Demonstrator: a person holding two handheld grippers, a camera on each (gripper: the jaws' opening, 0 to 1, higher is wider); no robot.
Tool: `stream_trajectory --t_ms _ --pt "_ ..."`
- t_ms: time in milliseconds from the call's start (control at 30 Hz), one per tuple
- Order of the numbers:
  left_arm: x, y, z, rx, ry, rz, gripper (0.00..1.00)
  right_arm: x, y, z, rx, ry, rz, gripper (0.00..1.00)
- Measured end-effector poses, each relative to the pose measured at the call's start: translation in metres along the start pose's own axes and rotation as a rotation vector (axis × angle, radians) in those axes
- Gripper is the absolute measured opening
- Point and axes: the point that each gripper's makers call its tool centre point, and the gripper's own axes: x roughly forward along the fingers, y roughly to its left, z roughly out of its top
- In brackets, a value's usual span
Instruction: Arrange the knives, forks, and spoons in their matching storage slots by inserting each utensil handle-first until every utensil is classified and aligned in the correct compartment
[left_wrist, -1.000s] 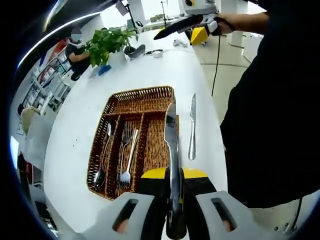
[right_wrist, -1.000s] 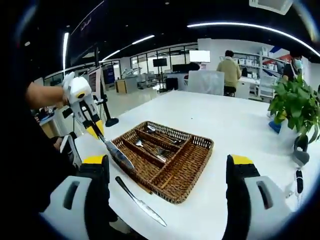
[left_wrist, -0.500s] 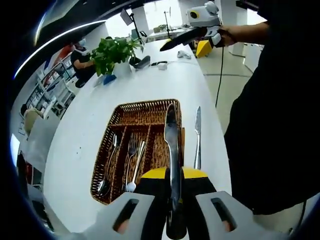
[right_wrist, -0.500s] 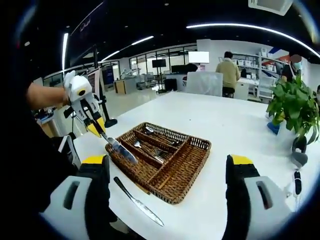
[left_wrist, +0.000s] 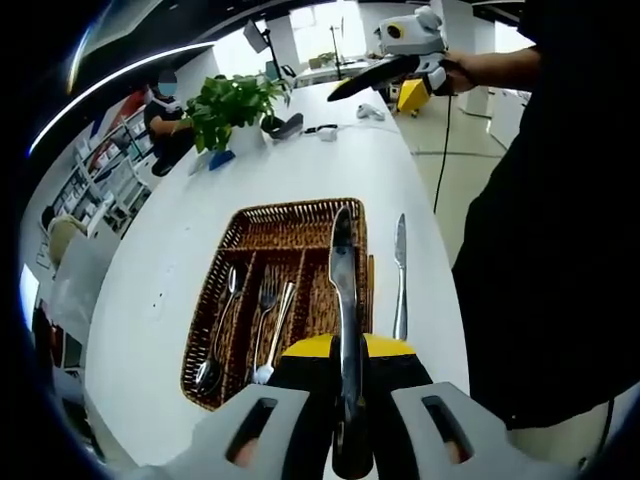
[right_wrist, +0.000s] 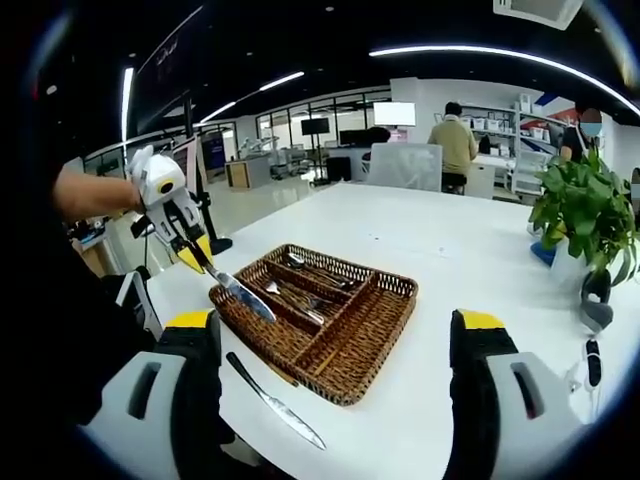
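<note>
The left gripper (left_wrist: 348, 400) is clamped on a knife (left_wrist: 344, 300) that runs forward between its fingers, while the right gripper (right_wrist: 335, 400) hangs with fingers spread wide apart.

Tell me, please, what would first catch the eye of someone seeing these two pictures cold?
Most striking is the table knife clamped between the jaws of the left gripper, its blade reaching out over the wicker tray. The tray sits on a white table, with a spoon and fork in its compartments. A second knife lies on the table just outside the tray.
</note>
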Motion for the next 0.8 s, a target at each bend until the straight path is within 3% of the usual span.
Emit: stream_trajectory --t_ms 433,800 --pt "0.006 0.022 -0.005 0.012 -0.015 0.024 0.06 -0.002 -0.006 -0.002 0.03 0.014 -0.01 0.97" --pt "0.02 0.033 -0.012 0.019 -0.01 0.002 0.06 -0.003 -0.012 -0.009 0.031 0.045 -0.021 0.97"
